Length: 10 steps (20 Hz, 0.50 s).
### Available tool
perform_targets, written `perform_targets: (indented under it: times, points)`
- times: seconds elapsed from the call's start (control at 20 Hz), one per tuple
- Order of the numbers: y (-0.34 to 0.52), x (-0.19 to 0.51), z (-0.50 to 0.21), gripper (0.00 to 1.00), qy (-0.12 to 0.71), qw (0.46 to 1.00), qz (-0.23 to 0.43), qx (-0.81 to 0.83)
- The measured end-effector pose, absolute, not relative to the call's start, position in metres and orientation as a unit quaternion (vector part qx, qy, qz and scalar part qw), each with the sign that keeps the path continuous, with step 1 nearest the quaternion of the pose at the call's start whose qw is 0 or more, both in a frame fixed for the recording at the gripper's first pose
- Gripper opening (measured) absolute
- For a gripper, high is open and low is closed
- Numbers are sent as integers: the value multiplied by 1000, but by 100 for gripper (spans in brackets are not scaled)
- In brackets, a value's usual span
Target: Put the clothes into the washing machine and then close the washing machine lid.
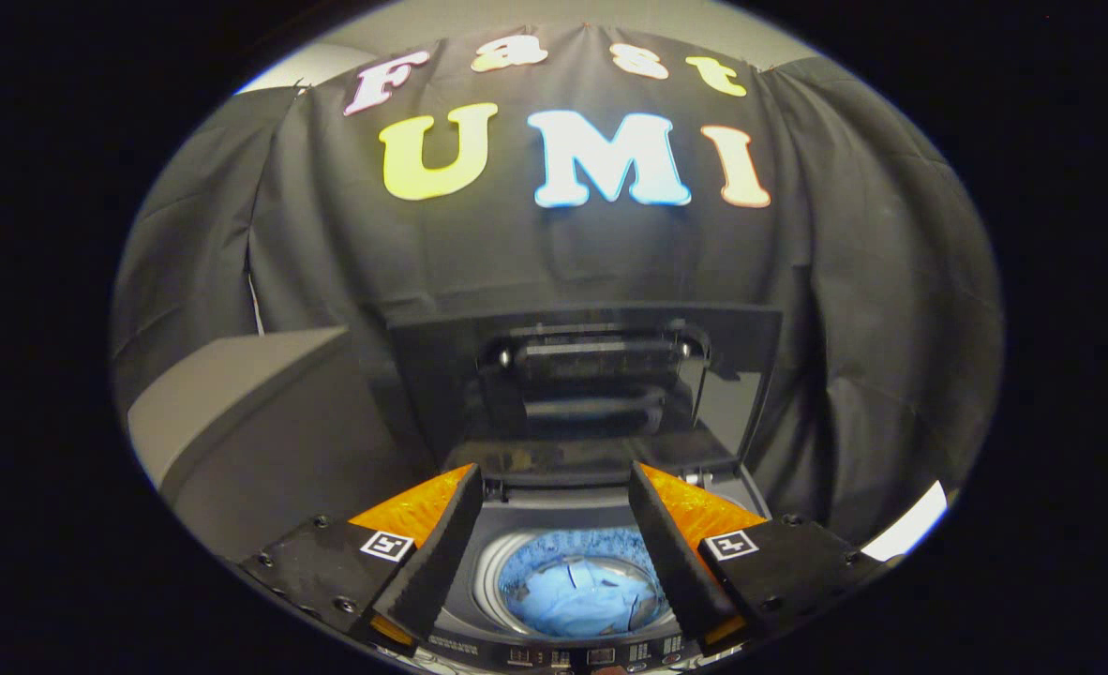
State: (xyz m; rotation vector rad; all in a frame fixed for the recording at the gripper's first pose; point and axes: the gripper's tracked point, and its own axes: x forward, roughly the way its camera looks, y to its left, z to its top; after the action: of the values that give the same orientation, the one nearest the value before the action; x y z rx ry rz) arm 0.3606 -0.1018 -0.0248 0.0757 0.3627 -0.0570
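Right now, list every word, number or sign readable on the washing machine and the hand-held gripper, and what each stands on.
None can be read.
Control panel of the washing machine: tiny print, too blurred to read.
Raised lid: no text visible.
Hand-held gripper, fingers open above the blue clothes in the drum: square coded markers, patterns, no words.
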Motion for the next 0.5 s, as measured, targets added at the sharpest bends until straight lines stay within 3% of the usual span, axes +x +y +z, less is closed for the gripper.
perform_targets:
  times: [0.5]
  points:
    - [-112, 426, 49, 97, 103, 994, -33, 20]
